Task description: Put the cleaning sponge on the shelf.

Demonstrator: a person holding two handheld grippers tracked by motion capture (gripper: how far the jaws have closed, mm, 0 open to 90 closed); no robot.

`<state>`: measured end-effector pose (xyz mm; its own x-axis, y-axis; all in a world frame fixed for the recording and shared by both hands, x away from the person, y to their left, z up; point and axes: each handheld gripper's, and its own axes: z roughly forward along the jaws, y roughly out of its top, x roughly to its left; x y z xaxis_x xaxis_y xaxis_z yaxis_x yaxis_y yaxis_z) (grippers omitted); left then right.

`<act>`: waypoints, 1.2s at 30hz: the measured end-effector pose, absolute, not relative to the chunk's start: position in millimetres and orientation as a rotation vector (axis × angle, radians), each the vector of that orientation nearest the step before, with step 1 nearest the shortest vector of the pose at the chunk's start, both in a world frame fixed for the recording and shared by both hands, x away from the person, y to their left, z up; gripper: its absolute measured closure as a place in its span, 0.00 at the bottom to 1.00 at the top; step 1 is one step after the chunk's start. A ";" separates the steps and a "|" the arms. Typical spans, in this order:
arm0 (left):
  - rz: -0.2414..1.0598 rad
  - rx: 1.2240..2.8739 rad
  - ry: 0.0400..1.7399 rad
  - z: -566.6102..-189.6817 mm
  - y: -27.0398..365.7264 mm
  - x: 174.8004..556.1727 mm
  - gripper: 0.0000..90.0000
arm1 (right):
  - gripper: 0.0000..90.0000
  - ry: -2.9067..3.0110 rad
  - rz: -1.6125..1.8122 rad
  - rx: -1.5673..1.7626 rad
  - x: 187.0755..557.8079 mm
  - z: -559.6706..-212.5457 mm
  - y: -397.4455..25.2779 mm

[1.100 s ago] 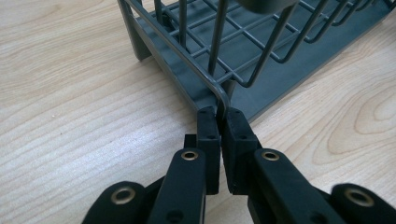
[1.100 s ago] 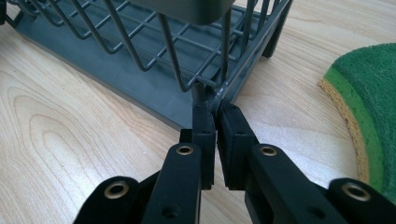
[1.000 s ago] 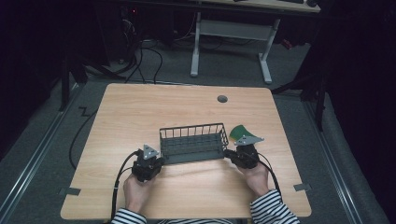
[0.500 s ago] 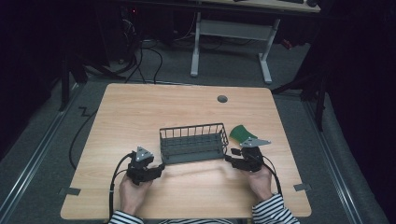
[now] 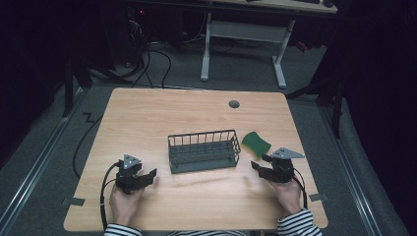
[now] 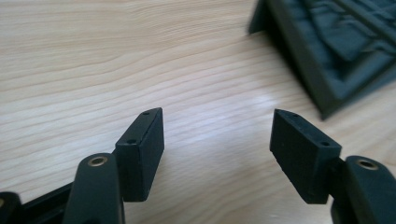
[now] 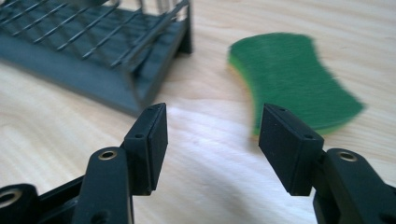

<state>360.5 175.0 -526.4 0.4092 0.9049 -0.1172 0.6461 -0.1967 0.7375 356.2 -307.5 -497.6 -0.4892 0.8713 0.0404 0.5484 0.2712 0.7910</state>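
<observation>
Green, waisted scouring sponge [image 5: 255,143] lay flat on pale wooden table [image 5: 147,118], just beside dark wire basket [image 5: 203,151]. Right gripper [image 7: 212,144] and left gripper [image 6: 215,149] held empty, jaws spread. Probable step: approach. Next: straddle sponge, then close.

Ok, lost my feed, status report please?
Left gripper open, empty, over bare table. Right gripper open, empty, just short of green sponge. Wire basket between them, sponge beside it. Nothing in the way.

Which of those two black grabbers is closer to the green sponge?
The right gripper. The sponge lies just ahead of its open jaws, right of the basket; the left gripper sits across the table.
</observation>
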 end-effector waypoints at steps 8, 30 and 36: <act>0.552 1.950 1.338 -535.2 177.7 362.0 0.39 | 0.45 2.072 1.060 1.347 366.6 -493.3 -328.6; 0.574 1.961 1.340 -536.6 174.7 361.7 0.32 | 0.20 2.192 0.930 1.312 443.2 -488.0 -317.1; 0.573 1.960 1.340 -536.6 174.8 361.7 0.32 | 0.17 2.219 0.875 1.349 449.7 -500.3 -320.7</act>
